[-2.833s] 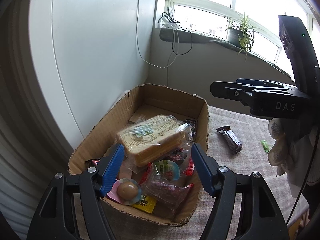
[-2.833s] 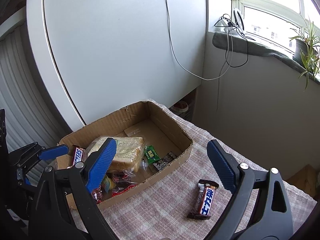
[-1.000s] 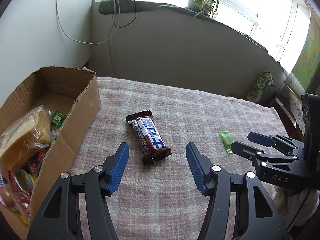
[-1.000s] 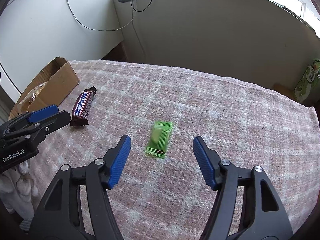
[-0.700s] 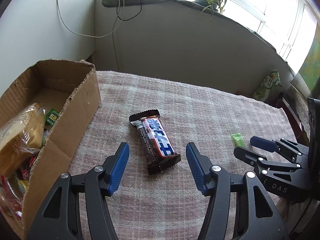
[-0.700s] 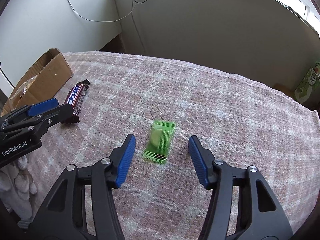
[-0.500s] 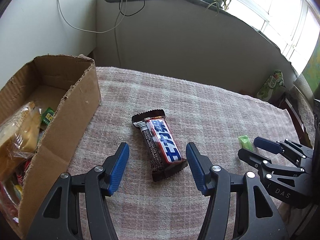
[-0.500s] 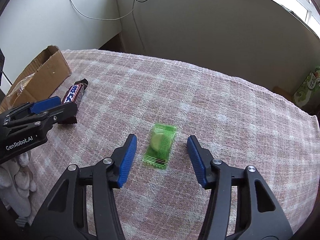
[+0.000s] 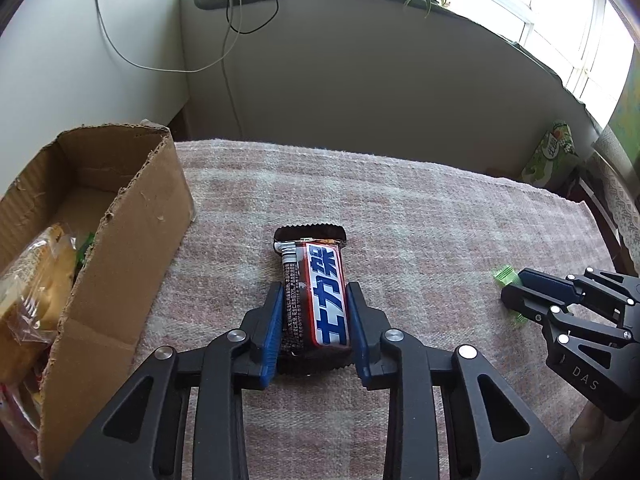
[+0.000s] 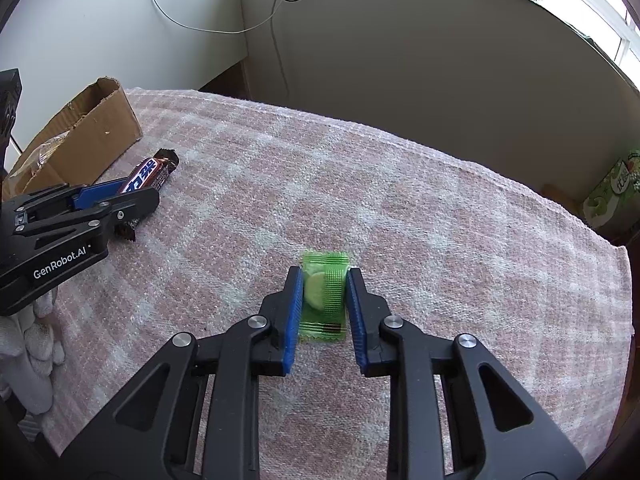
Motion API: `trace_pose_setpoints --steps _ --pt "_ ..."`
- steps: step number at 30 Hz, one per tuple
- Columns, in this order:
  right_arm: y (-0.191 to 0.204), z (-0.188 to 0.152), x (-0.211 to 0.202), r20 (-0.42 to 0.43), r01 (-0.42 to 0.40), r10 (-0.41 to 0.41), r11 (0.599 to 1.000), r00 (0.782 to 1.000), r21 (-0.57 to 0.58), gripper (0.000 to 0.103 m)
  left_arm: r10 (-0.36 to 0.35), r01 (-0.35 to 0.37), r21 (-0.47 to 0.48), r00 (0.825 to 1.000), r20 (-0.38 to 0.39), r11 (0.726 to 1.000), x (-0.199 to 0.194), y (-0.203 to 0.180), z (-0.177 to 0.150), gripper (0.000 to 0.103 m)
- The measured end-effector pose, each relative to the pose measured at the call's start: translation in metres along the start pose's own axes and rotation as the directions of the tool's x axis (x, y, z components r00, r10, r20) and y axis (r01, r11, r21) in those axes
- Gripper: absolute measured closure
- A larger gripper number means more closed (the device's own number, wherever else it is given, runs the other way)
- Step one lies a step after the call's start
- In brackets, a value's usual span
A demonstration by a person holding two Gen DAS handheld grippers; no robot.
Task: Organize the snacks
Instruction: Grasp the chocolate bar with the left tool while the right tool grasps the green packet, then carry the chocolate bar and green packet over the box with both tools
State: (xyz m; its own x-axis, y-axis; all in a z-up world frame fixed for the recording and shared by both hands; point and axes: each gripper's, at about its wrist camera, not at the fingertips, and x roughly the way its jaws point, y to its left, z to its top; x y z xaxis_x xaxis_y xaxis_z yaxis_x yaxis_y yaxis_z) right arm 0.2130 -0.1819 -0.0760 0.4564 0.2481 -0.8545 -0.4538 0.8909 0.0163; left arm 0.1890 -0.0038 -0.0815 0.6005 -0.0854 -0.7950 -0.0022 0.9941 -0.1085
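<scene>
A dark chocolate bar (image 9: 316, 252) with a red and blue label lies on the pink checked tablecloth (image 9: 420, 216), right of the cardboard box (image 9: 132, 216). My left gripper (image 9: 314, 304) is closing on it, and its blue pads touch both long sides. In the right wrist view the same bar (image 10: 154, 170) sticks out beyond the left gripper (image 10: 120, 196). A small green candy packet (image 10: 324, 264) lies mid-cloth. My right gripper (image 10: 323, 280) is closing on it, pads against its two edges. The left wrist view shows the right gripper (image 9: 516, 288) over the candy (image 9: 504, 274).
The open box holds a bagged bread loaf (image 9: 36, 280) and other snacks. A green printed bag (image 9: 552, 152) stands beyond the table's far right corner. A grey wall with hanging cables (image 9: 232, 20) runs behind the table. A gloved hand (image 10: 32, 340) holds the left gripper.
Both grippers have gone from wide open to closed around their snacks. The left one also came forward and down, so the chocolate bar now sits between its pads.
</scene>
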Motion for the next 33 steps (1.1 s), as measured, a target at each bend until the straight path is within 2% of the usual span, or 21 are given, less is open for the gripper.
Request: trace_pose_setpoints --steps 8,17,27,33 --pt "-0.006 -0.003 -0.006 0.016 -0.011 0.01 1.0 1.0 0.024 0.081 -0.013 0.013 0.01 1.0 0.008 1.0 -0.005 0.001 -0.003 0.076" --pt "-0.003 -0.002 -0.035 0.069 -0.029 0.027 0.999 0.997 0.027 0.081 -0.033 0.033 0.009 0.998 0.058 0.999 -0.037 0.006 -0.009 0.076" --pt "0.047 0.02 -0.072 0.156 -0.066 0.075 0.996 0.985 -0.061 0.081 -0.034 0.038 -0.021 0.988 0.15 0.999 -0.092 0.033 -0.015 0.076" --pt "0.084 0.032 -0.085 0.19 -0.092 0.114 0.989 0.975 -0.119 0.081 -0.019 0.028 -0.049 0.983 0.183 0.998 -0.112 0.056 -0.021 0.076"
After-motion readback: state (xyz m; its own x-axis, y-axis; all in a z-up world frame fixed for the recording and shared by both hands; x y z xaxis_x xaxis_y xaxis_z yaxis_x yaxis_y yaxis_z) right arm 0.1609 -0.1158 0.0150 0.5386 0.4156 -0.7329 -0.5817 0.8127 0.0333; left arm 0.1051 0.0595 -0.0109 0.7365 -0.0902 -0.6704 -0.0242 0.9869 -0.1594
